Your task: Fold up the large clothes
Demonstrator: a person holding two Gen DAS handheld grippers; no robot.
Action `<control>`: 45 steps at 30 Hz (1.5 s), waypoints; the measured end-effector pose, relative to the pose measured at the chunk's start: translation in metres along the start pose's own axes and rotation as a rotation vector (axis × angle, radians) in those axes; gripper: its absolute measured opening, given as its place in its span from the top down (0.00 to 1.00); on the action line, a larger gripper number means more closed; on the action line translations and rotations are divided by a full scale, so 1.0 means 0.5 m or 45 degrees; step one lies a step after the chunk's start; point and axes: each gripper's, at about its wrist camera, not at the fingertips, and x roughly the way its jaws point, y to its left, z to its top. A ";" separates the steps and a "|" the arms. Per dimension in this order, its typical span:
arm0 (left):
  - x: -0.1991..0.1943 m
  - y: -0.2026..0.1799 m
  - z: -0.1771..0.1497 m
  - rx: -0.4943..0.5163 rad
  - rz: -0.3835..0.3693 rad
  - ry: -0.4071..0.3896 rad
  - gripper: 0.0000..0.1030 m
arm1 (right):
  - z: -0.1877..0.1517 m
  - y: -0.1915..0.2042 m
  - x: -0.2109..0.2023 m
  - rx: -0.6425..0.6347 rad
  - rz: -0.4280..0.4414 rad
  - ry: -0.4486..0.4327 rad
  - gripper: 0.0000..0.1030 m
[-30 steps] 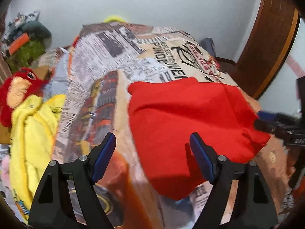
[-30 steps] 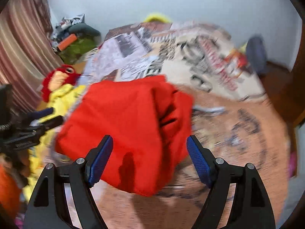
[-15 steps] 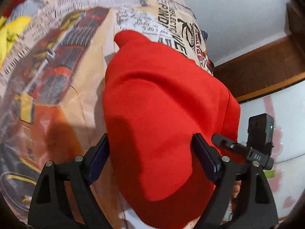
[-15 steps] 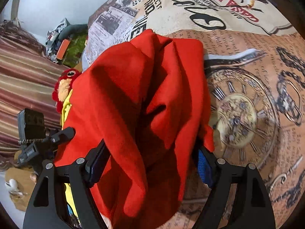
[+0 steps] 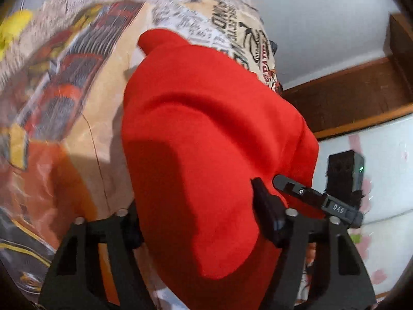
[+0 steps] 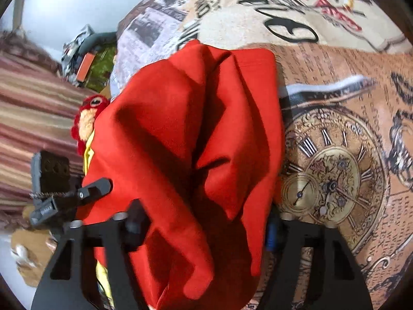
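A red garment (image 5: 206, 129) lies bunched in folds on the printed bed cover (image 5: 77, 129). In the left wrist view its near end fills the gap of my left gripper (image 5: 196, 206). The jaws are closing, and the right finger (image 5: 265, 214) presses into the cloth. In the right wrist view the red garment (image 6: 193, 142) hangs in thick folds between the closing jaws of my right gripper (image 6: 204, 217), with both pads against the cloth. Each gripper shows in the other's view: the right gripper (image 5: 322, 201) at the garment's right side, the left gripper (image 6: 67, 196) at its left.
The bed cover (image 6: 335, 180) carries newspaper and clock prints. A red plush toy (image 6: 87, 118) and a yellow cloth (image 6: 89, 152) lie off its left side. A striped curtain (image 6: 31, 103) and a clutter pile (image 6: 90, 54) are farther left. Dark wooden trim (image 5: 361, 98) stands at the right.
Both grippers came down from above the garment to its near edge and tilted downward. Their jaws went from wide open to narrowed around the red cloth.
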 end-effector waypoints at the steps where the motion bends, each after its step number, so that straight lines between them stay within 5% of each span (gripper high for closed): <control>1: -0.009 -0.007 -0.001 0.023 0.039 -0.028 0.39 | -0.002 0.004 -0.006 -0.001 0.020 0.002 0.64; 5: -0.050 -0.019 0.003 0.053 0.091 -0.093 0.47 | 0.000 0.044 -0.033 -0.027 0.118 -0.033 0.84; 13: -0.183 -0.033 0.005 0.169 0.105 -0.261 0.54 | 0.029 0.174 -0.023 -0.193 0.066 -0.090 0.85; 22: -0.292 0.020 0.092 0.257 0.165 -0.425 0.55 | 0.125 0.298 0.063 -0.295 0.075 -0.148 0.85; 29: -0.292 0.143 0.168 0.186 0.212 -0.420 0.55 | 0.168 0.345 0.181 -0.322 0.050 -0.130 0.85; 37: -0.204 0.310 0.204 0.082 0.368 -0.307 0.54 | 0.178 0.333 0.348 -0.297 -0.058 -0.042 0.85; 42: -0.203 0.383 0.195 -0.032 0.280 -0.323 0.46 | 0.168 0.332 0.357 -0.356 -0.110 -0.053 0.83; 45: -0.213 0.369 0.179 -0.004 0.340 -0.327 0.40 | 0.155 0.334 0.347 -0.383 -0.149 -0.036 0.79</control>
